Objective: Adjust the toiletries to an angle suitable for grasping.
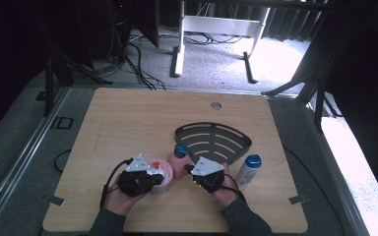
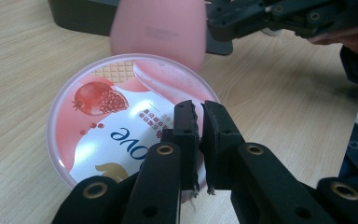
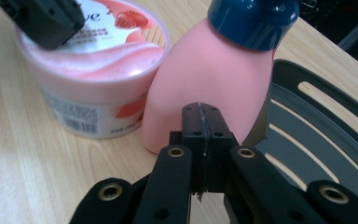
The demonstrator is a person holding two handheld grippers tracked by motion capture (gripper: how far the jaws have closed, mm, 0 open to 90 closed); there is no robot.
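A pink Dove jar (image 1: pixel 161 178) with a pomegranate lid (image 2: pixel 107 112) stands near the table's front. A pink bottle (image 1: pixel 178 164) with a dark blue cap (image 3: pixel 251 18) stands against its right side. My left gripper (image 2: pixel 198 109) hangs over the near edge of the lid, its jaws drawn together to a thin slit with nothing between them. My right gripper (image 3: pixel 200 109) is shut and empty, pointing at the lower body of the pink bottle (image 3: pixel 209 79) from close by. In the high view the left gripper (image 1: pixel 152 173) and right gripper (image 1: pixel 188 168) flank the two containers.
A dark slotted fan-shaped tray (image 1: pixel 236 147) lies just behind the bottle and beside my right gripper (image 3: pixel 317 126). A white bottle with a blue cap (image 1: pixel 248 169) stands right of my right hand. The wooden table (image 1: pixel 128 118) has a round hole near its far edge.
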